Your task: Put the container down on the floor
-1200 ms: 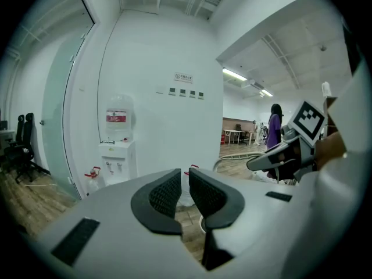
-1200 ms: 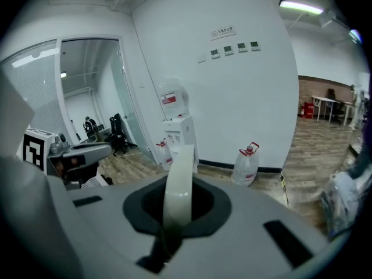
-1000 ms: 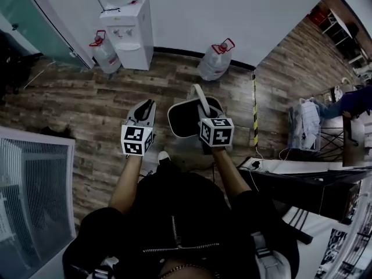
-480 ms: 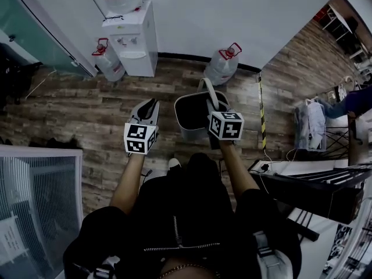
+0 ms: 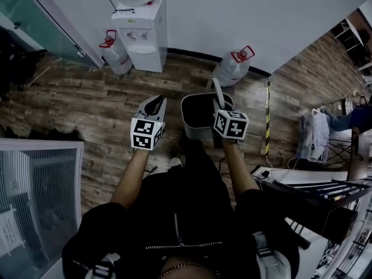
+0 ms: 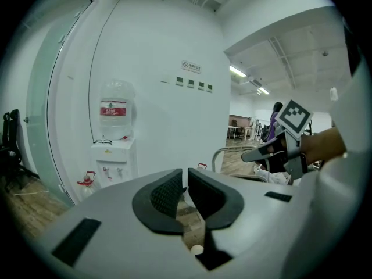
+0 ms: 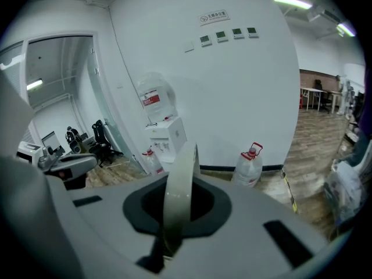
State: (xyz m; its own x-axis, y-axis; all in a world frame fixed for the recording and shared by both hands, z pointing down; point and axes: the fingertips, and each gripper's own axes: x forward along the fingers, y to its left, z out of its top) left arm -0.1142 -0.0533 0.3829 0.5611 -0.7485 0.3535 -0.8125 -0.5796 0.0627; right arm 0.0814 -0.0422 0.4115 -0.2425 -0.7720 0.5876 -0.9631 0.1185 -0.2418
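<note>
- Grey plastic container (image 5: 196,125), open at the top, hangs by its handle (image 5: 215,89) from my right tool (image 5: 220,105).
- Right tool state: the jaws are clamped on the handle. In the right gripper view the pale band of the handle stands upright between the two dark pads and fills the gap.
- Container position: it is in front of my legs and under the right tool, over the wooden plank floor (image 5: 87,106). It is carried by the handle and is not set down.
- Left tool (image 5: 158,101) state: the jaws are narrow, with only a thin slit between the tips and nothing between them. It holds nothing.
- Left tool position: it is beside the container on the container's left, near it but apart from it. Both tools point forward and slightly down at about the same level.
- Surroundings ahead: a white water dispenser (image 5: 145,36) stands against the white wall (image 5: 244,10) and carries a red-labelled bottle on top.
- One water jug (image 5: 116,54) with a red cap and carry handle stands just beside the dispenser on its left.
- A second water jug (image 5: 233,68) stands on the floor by the wall, beyond the container.
- A yellow-and-black striped strip (image 5: 267,118) runs along the floor to the right of the container.
</note>
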